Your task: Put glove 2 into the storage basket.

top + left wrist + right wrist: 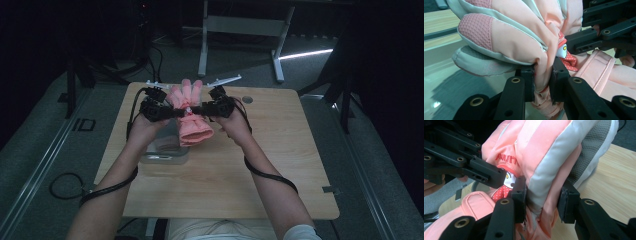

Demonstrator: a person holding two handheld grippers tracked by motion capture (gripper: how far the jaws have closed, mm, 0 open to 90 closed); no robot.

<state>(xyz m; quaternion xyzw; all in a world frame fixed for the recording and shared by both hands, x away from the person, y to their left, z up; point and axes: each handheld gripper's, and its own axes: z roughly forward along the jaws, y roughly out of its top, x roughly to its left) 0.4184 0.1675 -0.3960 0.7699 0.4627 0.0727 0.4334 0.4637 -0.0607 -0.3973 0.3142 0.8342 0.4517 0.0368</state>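
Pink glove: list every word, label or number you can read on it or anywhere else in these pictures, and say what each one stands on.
Red embroidered letters on the pink glove, above its small cartoon patch: cut off by the jaw in the right gripper view, too partial to read for sure.
The same red lettering in the left gripper view: a sliver, unreadable.
High view: no readable text.

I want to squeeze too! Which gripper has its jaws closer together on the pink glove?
The left gripper: it pinches a thin fold of the glove. The right gripper spans a thicker bunch.
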